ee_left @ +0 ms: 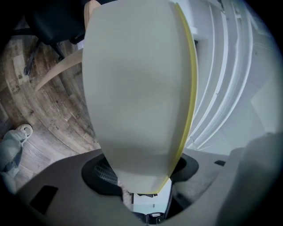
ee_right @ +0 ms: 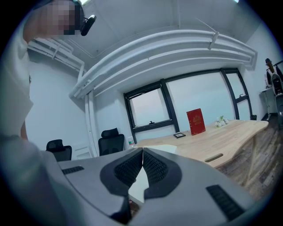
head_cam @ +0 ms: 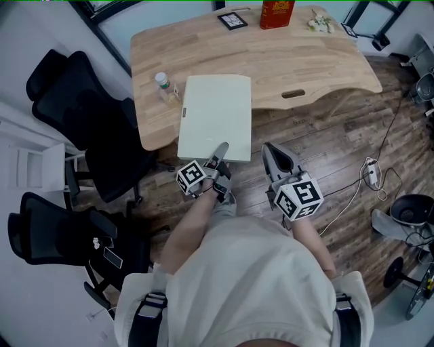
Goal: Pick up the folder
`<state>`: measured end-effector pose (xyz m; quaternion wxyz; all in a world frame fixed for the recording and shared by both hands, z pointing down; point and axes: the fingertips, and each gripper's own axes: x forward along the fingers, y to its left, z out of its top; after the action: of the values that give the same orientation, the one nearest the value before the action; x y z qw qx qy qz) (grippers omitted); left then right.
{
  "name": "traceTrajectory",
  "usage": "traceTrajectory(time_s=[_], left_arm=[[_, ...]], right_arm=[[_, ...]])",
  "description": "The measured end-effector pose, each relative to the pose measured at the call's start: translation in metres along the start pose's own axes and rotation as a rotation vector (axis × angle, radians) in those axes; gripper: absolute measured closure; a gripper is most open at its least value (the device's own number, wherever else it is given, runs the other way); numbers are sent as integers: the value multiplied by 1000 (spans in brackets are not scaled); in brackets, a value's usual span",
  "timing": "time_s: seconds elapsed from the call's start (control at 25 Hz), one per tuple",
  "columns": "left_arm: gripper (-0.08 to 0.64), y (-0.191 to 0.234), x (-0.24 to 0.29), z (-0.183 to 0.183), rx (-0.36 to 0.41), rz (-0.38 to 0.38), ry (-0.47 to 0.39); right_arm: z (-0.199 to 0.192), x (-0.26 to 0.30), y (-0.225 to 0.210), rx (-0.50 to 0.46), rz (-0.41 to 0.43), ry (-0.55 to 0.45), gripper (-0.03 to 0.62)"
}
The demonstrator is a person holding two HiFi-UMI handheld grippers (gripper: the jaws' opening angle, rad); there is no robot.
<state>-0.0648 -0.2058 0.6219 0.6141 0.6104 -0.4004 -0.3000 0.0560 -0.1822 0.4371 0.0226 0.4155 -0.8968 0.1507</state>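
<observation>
Grasping the near edge of the pale folder [head_cam: 213, 115] with the left gripper [head_cam: 220, 154], pads pressed onto both faces. Shown close up in the left gripper view as a broad sheet, the folder [ee_left: 137, 88], rising out of the left gripper [ee_left: 141, 178], with a thin yellow strip [ee_left: 191, 88] down its right edge. Just right of that, holding the right gripper [head_cam: 274, 157] apart from the folder, jaws clenched together on nothing, as seen at the right gripper [ee_right: 142, 152] in its own view. Farther out, spread over the near left part of the wooden table [head_cam: 305, 61], with the gripped end reaching past the table's near edge; cannot tell whether the far end touches the wood. Just left of the folder's far corner, a small plastic bottle [head_cam: 163, 83]. To the right, a slot [head_cam: 293, 93] cut into the tabletop. Along the far edge, a black frame [head_cam: 232, 20], a red box [head_cam: 277, 13] and white flowers [head_cam: 319, 24]. Off to the left, two black office chairs [head_cam: 74, 101] on the plank floor [head_cam: 339, 156].
</observation>
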Motion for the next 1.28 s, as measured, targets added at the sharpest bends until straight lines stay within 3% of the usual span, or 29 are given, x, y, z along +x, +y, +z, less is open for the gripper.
traceTrajectory(time_s=[0.92, 1.28], left_arm=[[267, -29, -77, -59, 22, -60, -10], [267, -58, -102, -80, 13, -161, 5]], right_arm=[[-25, -87, 30, -8, -15, -45, 574], [-34, -117, 35, -4, -34, -60, 574]])
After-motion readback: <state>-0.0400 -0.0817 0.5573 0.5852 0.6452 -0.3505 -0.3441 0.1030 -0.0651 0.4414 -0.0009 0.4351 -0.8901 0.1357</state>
